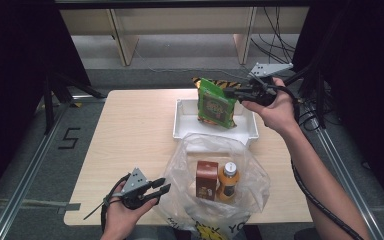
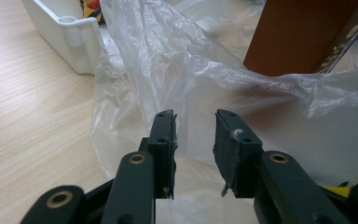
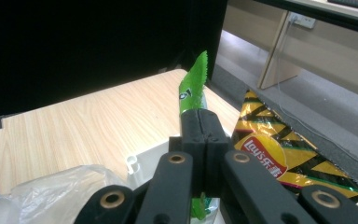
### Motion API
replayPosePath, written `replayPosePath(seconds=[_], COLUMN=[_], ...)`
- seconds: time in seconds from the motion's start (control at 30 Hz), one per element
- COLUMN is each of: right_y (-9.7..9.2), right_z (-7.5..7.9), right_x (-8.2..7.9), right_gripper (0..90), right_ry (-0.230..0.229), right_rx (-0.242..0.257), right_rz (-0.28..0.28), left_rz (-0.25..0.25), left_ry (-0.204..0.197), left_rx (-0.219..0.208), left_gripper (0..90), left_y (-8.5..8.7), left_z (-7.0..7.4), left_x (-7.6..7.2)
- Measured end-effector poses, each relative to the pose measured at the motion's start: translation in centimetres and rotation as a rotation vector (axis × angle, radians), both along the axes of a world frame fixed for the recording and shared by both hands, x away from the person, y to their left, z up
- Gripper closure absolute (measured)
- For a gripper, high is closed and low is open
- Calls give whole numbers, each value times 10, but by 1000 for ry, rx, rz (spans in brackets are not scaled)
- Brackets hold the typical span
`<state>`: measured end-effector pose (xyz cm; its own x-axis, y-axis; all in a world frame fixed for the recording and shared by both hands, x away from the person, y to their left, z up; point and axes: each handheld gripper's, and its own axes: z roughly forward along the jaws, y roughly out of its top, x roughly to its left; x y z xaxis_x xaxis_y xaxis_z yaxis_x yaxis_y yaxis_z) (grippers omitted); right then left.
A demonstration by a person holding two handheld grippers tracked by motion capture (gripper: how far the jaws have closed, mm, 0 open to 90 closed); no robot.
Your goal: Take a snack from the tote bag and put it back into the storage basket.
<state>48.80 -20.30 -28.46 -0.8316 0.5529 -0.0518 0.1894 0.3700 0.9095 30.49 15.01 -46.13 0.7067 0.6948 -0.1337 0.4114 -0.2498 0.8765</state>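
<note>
My right gripper (image 1: 233, 93) is shut on the top edge of a green snack bag (image 1: 215, 104), which hangs upright over the white tray (image 1: 180, 125). In the right gripper view the closed jaws (image 3: 200, 119) pinch the green snack bag's (image 3: 193, 88) thin edge. A clear plastic bag (image 1: 215, 190) lies at the table's near side, with a brown box (image 1: 206, 179) and an orange juice bottle (image 1: 228, 181) standing in it. My left gripper (image 1: 161, 188) is open at the bag's left edge. Its jaws (image 2: 193, 128) stand apart, with bag film (image 2: 168, 70) just ahead of them.
A yellow and black striped chip bag (image 1: 222, 83) leans at the tray's far side, also seen as the chip bag (image 3: 270, 149) beside my right jaws. The tray's corner (image 2: 70, 37) and the brown box (image 2: 298, 32) lie ahead of the left gripper. Bare tabletop (image 1: 130, 130) stretches to the left.
</note>
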Motion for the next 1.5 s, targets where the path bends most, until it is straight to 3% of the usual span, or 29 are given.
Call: replayPosePath(seconds=[0.23, 0.33, 0.4, 0.47, 0.7, 0.73, 0.93, 0.97, 1.03, 1.1, 1.17, 1.27, 1.33, 1.37, 1.4, 1.43, 1.5], right_y=[1, 1, 0, -1, -2, -2, -1, 0, 0, 1, 1, 3, 4, 3, 4, 4, 4], right_z=[-6, -8, -12, -15, -28, -29, -39, -39, -43, -46, -49, -54, -58, -58, -60, -62, -64], right_x=[6, 9, 13, 13, 23, 23, 30, 31, 35, 36, 39, 41, 44, 45, 44, 46, 47], right_gripper=[900, 900, 900, 900, 900, 900, 900, 900, 900, 900, 900, 900, 900, 900, 900, 900, 900], right_ry=[1, 23, -8, 23, 35, 56, 56, 77, 54, 87, 66, 94, 65, 72, 99, 80, 99], right_rx=[-16, -25, -29, -41, -56, -59, -69, -77, -83, -91, -94, -94, -89, -112, -97, -107, -106], right_rz=[-8, -11, -19, -18, -28, -34, -44, -43, -41, -34, -42, -45, -54, -45, -52, -53, -54], left_rz=[11, 13, 15, 9, 0, 15, 16, 16, 17, 16, 6, 4, 4, 5, 4, 6, 5], left_ry=[11, 10, 10, 9, 1, 14, 14, 14, 15, 12, 5, 3, 3, 4, 5, 4, 4], left_rx=[-17, -15, -13, -14, -5, -16, -8, -9, -10, -15, -7, -5, -4, -6, -4, 0, -1], left_gripper=[675, 674, 674, 674, 673, 673, 673, 673, 672, 672, 673, 673, 673, 672, 673, 672, 672], left_y=[0, 0, 1, 1, 1, 1, 0, 0, 1, 1, 2, 2, 2, 2, 2, 2, 2], left_z=[0, 0, 0, 0, 0, -1, -1, -1, -1, -2, -1, -1, -1, -1, -1, -1, -1], left_x=[0, -1, -1, -1, 0, 0, -1, -1, -1, -1, 0, 0, 0, 0, 0, 0, 0])
